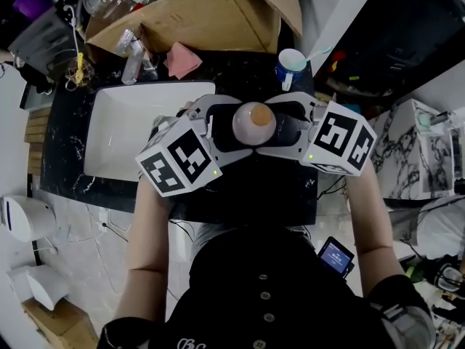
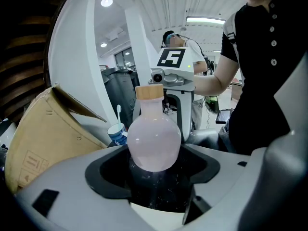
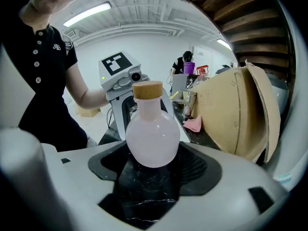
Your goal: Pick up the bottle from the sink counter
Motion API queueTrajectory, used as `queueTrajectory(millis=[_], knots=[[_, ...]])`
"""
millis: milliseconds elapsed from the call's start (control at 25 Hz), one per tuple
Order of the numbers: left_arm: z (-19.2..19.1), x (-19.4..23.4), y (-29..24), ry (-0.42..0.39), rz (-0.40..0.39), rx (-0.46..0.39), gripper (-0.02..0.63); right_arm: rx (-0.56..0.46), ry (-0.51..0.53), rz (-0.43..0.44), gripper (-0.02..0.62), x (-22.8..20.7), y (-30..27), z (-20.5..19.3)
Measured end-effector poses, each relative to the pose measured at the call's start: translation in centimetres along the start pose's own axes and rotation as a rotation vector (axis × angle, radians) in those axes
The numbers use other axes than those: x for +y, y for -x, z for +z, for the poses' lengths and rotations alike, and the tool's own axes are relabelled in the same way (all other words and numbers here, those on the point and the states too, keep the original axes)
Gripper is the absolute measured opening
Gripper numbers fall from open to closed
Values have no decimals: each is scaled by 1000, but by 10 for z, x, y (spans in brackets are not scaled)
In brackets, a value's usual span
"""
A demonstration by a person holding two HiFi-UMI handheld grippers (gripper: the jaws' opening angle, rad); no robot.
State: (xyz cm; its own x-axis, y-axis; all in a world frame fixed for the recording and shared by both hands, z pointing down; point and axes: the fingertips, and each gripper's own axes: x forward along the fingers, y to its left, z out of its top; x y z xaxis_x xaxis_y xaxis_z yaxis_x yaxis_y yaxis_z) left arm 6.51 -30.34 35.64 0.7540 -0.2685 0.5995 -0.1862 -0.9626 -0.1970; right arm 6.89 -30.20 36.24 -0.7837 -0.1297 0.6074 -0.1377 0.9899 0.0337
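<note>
A round pale-pink bottle [image 1: 253,122] with a tan cap stands on the black marble counter [image 1: 247,187], just right of the white sink [image 1: 131,133]. My left gripper [image 1: 231,127] reaches it from the left and my right gripper [image 1: 280,127] from the right, the two facing each other. In the left gripper view the bottle [image 2: 154,141] stands between the far ends of the jaws of that gripper [image 2: 159,177], with a small gap showing. The right gripper view shows the same bottle [image 3: 152,138] between the jaws of the right gripper [image 3: 149,177]. Both are open.
A cardboard box [image 1: 196,17] lies behind the sink with clear plastic bottles [image 1: 134,53] and a pink cloth [image 1: 182,59] beside it. A blue cup [image 1: 292,62] stands at the counter's back right. The counter's front edge is close to my body.
</note>
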Motion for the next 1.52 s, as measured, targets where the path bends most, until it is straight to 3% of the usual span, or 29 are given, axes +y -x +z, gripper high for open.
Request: queueTrajectory(millis=[600, 1200, 1520], knots=[[25, -14, 15, -11, 29, -37, 337, -53, 25, 32, 330, 16, 23, 14], [39, -28, 30, -31, 36, -77, 337, -101, 61, 3, 330, 34, 35, 28], [37, -36, 35, -40, 42, -77, 337, -109, -3, -22, 330, 46, 35, 35]])
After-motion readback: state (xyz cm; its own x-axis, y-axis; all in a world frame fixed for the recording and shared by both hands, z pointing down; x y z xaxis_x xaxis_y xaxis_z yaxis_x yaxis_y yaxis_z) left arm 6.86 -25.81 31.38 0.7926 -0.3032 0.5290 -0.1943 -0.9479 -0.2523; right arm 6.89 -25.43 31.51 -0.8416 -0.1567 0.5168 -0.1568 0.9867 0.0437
